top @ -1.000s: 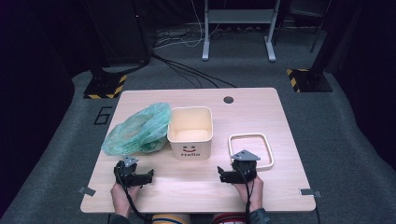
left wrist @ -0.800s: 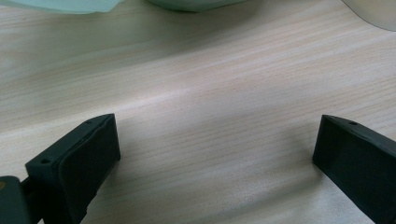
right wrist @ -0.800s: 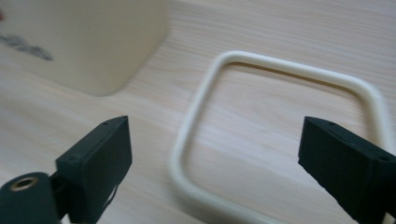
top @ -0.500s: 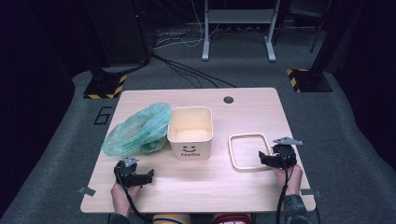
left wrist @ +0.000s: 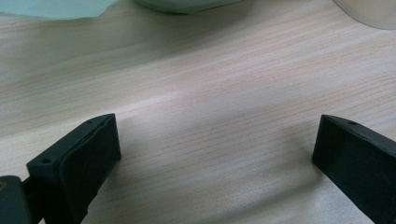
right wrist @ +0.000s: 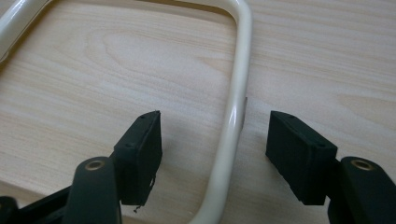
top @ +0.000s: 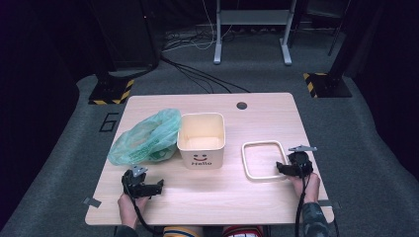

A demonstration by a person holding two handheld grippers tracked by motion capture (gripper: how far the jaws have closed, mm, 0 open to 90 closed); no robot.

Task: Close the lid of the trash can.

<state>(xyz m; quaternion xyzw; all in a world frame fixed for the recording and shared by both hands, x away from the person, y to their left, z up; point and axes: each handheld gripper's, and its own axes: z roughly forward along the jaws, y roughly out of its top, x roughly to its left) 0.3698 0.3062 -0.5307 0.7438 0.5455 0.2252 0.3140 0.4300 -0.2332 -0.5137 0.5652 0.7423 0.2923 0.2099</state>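
A cream square bin with "Hello" printed on its front stands mid-table. Left of it lies a crumpled green plastic bag. To the right lies a cream square ring frame flat on the wood. My right gripper is open at the frame's right side. In the right gripper view its jaws straddle the frame's bar, one jaw inside the frame and one outside. My left gripper rests open near the front left, with bare wood between its fingers.
The wooden table has a round cable hole near its far edge. Beyond it, cables and a metal stand's base sit on the grey carpet. Yellow-black striped blocks lie on the floor on both sides.
My right gripper swung from the frame's front left corner out to the right, then came in at the frame's right side, jaws around its bar. The left gripper stayed put.
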